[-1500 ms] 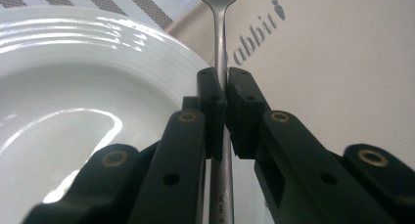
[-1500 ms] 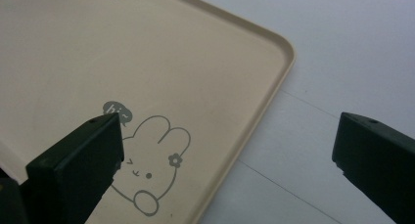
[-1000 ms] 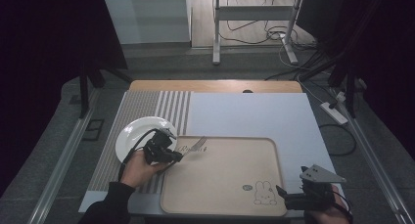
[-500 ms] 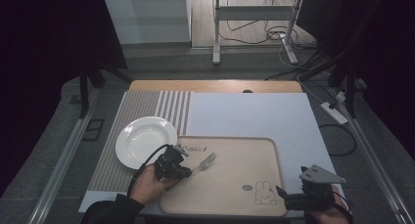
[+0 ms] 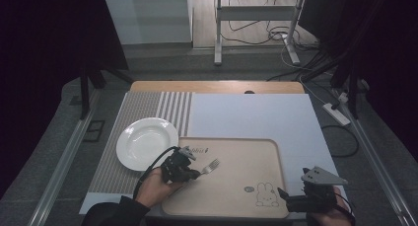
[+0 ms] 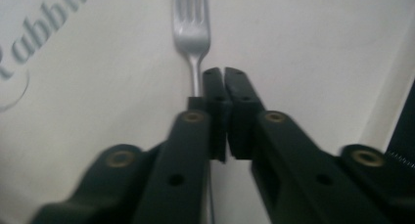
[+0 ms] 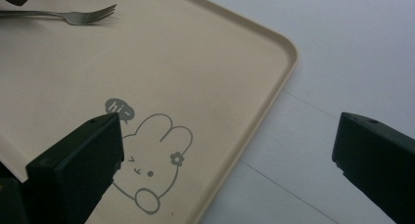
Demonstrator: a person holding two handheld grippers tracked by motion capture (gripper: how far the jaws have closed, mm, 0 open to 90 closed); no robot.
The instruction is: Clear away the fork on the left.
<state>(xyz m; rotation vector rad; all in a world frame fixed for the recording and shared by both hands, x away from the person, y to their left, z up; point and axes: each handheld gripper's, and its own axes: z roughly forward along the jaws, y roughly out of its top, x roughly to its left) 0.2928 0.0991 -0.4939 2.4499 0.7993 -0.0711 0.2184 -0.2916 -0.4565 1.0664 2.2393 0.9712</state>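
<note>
A metal fork (image 5: pixel 212 165) lies low over the beige tray (image 5: pixel 246 152), tines pointing right and away. My left gripper (image 5: pixel 194 174) is at the tray's left edge, shut on the fork's handle. In the left gripper view the fork (image 6: pixel 192 23) runs out from under the closed jaws of the left gripper (image 6: pixel 225 72) over the tray (image 6: pixel 303 62). My right gripper (image 5: pixel 285 199) hovers at the tray's front right corner. Its jaws stand wide open and empty (image 7: pixel 230 136), straddling the tray rim (image 7: pixel 274 87) near a rabbit drawing (image 7: pixel 147 160). The fork (image 7: pixel 73 16) shows far off.
A white plate (image 5: pixel 147 142) sits on a striped placemat (image 5: pixel 143 105) left of the tray. A white mat (image 5: pixel 256 112) covers the table behind and right of the tray. Cables and a power strip (image 5: pixel 336 113) lie on the floor beyond.
My left gripper has carried the fork from beside the plate toward the front and right, onto the tray. The right gripper has stayed put.
</note>
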